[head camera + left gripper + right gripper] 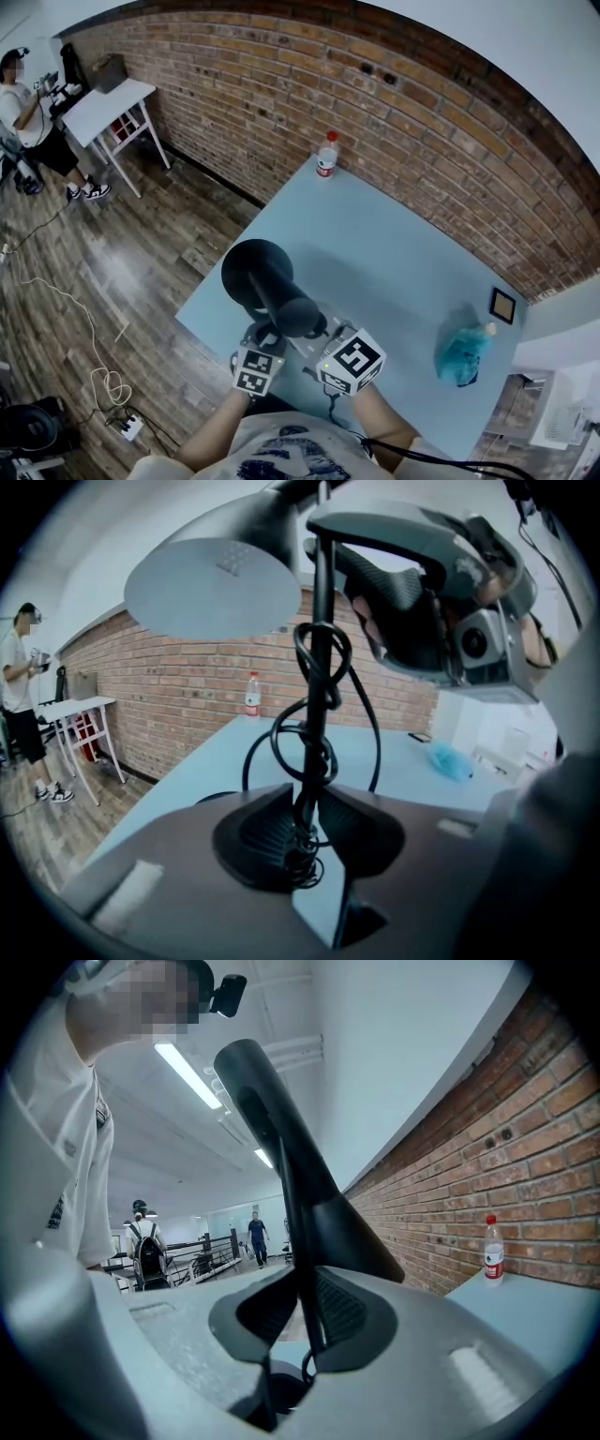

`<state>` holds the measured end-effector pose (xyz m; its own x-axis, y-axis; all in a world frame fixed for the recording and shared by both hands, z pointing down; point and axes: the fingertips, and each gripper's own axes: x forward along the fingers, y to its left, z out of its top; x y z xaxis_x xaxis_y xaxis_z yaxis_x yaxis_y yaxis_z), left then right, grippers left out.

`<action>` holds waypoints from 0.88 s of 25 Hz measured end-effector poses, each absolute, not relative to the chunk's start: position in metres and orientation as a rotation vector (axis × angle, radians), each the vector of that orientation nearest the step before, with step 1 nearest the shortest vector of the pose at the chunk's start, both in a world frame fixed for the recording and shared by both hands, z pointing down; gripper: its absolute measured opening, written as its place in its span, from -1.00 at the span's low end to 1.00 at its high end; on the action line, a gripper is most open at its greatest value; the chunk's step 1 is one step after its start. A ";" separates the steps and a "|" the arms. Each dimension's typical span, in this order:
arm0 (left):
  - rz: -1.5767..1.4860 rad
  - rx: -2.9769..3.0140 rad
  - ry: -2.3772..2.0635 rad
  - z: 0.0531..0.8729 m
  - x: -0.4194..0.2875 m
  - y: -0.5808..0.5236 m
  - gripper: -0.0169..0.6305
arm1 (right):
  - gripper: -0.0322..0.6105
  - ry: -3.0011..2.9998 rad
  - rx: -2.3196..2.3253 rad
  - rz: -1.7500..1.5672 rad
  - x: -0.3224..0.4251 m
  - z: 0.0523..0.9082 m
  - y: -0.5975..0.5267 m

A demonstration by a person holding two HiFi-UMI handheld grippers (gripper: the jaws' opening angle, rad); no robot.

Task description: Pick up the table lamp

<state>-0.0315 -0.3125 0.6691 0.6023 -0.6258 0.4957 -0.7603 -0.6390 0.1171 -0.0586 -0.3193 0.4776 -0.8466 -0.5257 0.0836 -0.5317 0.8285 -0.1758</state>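
Standing at the far left on the wooden floor, a person (28, 112) is beside a white table (103, 105). To the right is the blue table (394, 253), which reaches to the brick wall (281, 103). The black table lamp (262, 277) is over the near left part of this table; I cannot tell if its foot rests on the surface. The left gripper (309, 832) pinches the thin stem of the lamp, where a black cord (323, 667) is wound around it. A bottle (326, 156) with a red cap stands at the far edge, by the wall. The right gripper (305, 1321) also has its pads pressed on the stem. A blue bag (461, 352) lies further right.
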 end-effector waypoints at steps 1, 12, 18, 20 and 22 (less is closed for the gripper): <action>0.594 2.518 -1.125 0.669 -0.032 -0.313 -0.72 | -0.73 -2.974 0.866 0.300 -0.059 0.477 -0.319; 0.534 2.518 -1.145 0.667 -0.033 -0.311 -0.74 | -0.76 -2.971 0.899 0.307 -0.056 0.477 -0.317; 0.538 2.538 -1.150 0.665 -0.033 -0.307 -0.76 | -0.77 -2.981 0.908 0.310 -0.053 0.475 -0.316; 0.539 2.539 -1.152 0.663 -0.034 -0.305 -0.76 | -0.77 -2.981 0.915 0.310 -0.051 0.474 -0.316; 0.544 2.542 -1.151 0.661 -0.035 -0.302 -0.76 | -0.78 -2.984 0.923 0.314 -0.049 0.471 -0.316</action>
<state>-0.0352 -0.3024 0.6606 0.6078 -0.6518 0.4536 -0.7642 -0.6353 0.1113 -0.0488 -0.3157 0.4714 -0.8272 -0.5585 0.0611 -0.5590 0.8072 -0.1896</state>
